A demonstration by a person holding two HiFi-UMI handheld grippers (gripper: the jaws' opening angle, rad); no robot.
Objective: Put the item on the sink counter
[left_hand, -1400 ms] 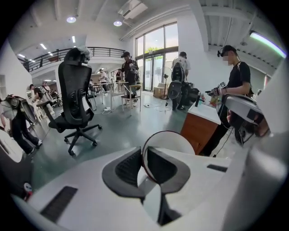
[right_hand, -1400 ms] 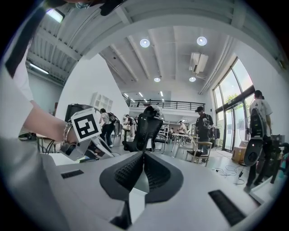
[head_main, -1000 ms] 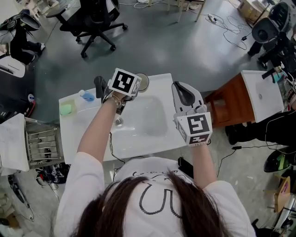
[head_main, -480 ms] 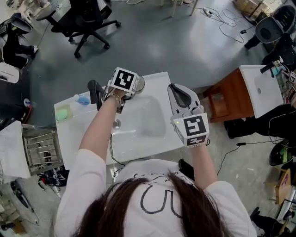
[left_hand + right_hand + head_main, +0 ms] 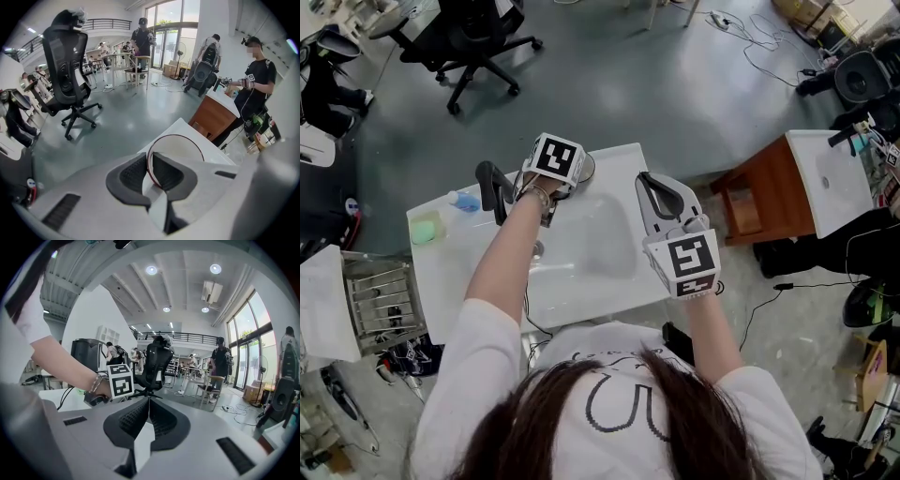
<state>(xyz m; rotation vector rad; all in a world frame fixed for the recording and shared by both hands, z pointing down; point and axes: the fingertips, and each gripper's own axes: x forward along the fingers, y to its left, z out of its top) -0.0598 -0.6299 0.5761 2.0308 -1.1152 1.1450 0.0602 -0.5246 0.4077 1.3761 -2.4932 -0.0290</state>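
A round white dish with a dark red rim (image 5: 176,150) stands on edge between the pads of my left gripper (image 5: 149,164), which is shut on its rim. In the head view that gripper (image 5: 565,178) holds the dish (image 5: 585,167) low over the far edge of the white sink counter (image 5: 469,272), right of the black faucet (image 5: 491,184). My right gripper (image 5: 651,184) hovers over the counter's right side, beside the basin (image 5: 600,239). Its jaws (image 5: 148,411) are shut with nothing between them.
A green block (image 5: 424,229) and a blue item (image 5: 467,201) lie at the counter's far left corner. A wire rack (image 5: 380,300) stands left of the counter. Right of it are a wooden stand (image 5: 750,202) and a second white sink (image 5: 825,178). A black office chair (image 5: 473,37) sits beyond.
My left gripper has sunk with the dish toward the counter's far edge. The right gripper has dropped slightly and stays shut.
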